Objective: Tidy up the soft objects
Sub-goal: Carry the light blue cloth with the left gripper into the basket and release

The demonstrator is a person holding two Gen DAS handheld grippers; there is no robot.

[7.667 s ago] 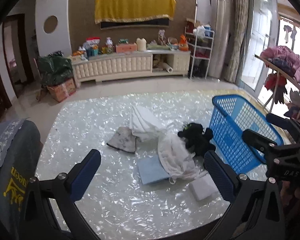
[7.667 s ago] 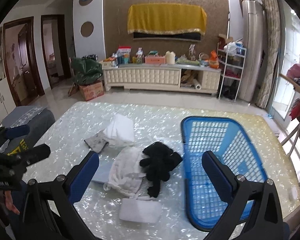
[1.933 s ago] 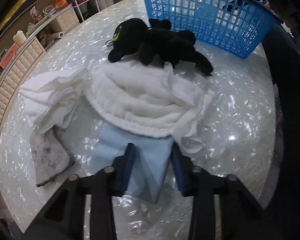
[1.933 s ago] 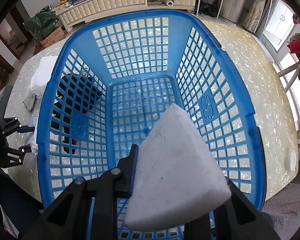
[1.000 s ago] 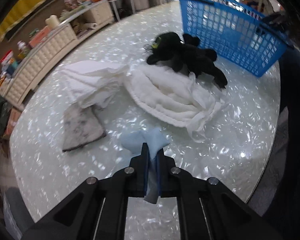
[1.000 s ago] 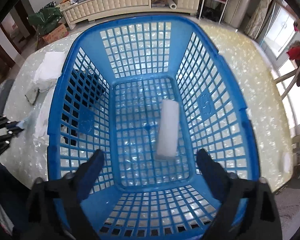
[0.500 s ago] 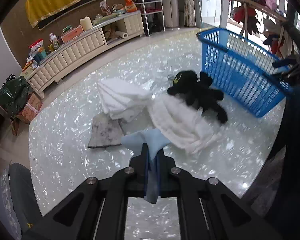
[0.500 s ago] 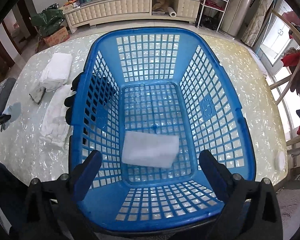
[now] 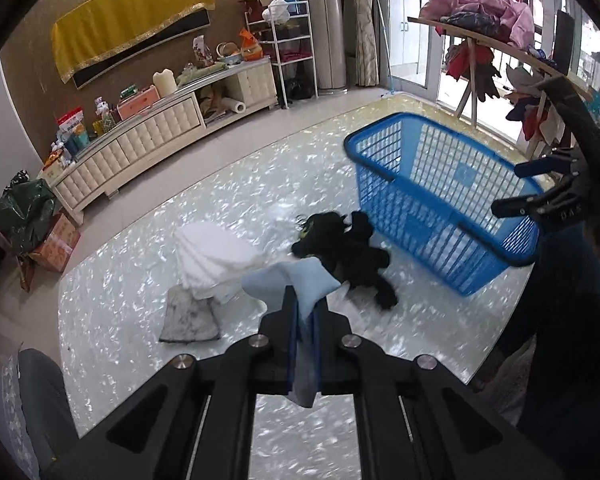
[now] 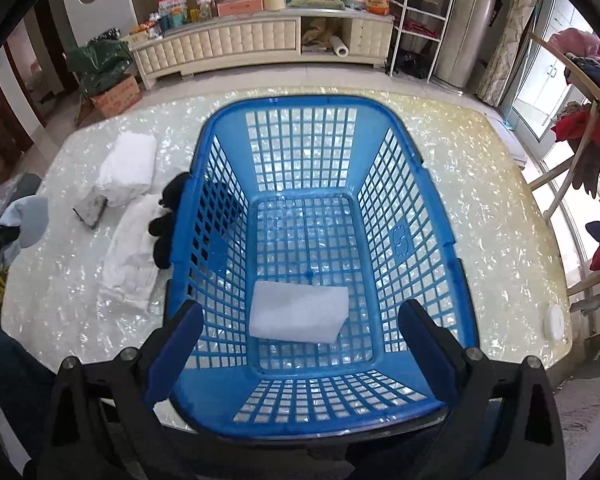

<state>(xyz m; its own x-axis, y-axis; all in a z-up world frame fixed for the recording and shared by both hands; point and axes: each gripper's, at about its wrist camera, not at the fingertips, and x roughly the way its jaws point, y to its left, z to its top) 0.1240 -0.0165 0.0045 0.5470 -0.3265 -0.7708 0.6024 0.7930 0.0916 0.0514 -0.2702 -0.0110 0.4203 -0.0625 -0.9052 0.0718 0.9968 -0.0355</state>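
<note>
My left tool (image 9: 304, 312) is clamped on the blue cloth (image 9: 296, 280), held above the desk (image 9: 140, 280) with the black plush (image 9: 340, 248) just ahead, while my right tool (image 10: 300, 340) hangs open over the basket (image 10: 432, 216), white sponge (image 10: 298, 312) lying below it.

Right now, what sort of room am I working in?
Most likely a home living room: a long cream cabinet cluttered with household items runs along the wall, a rack draped with clothes stands by the glass doors, and the blue basket sits on a glossy table.
</note>
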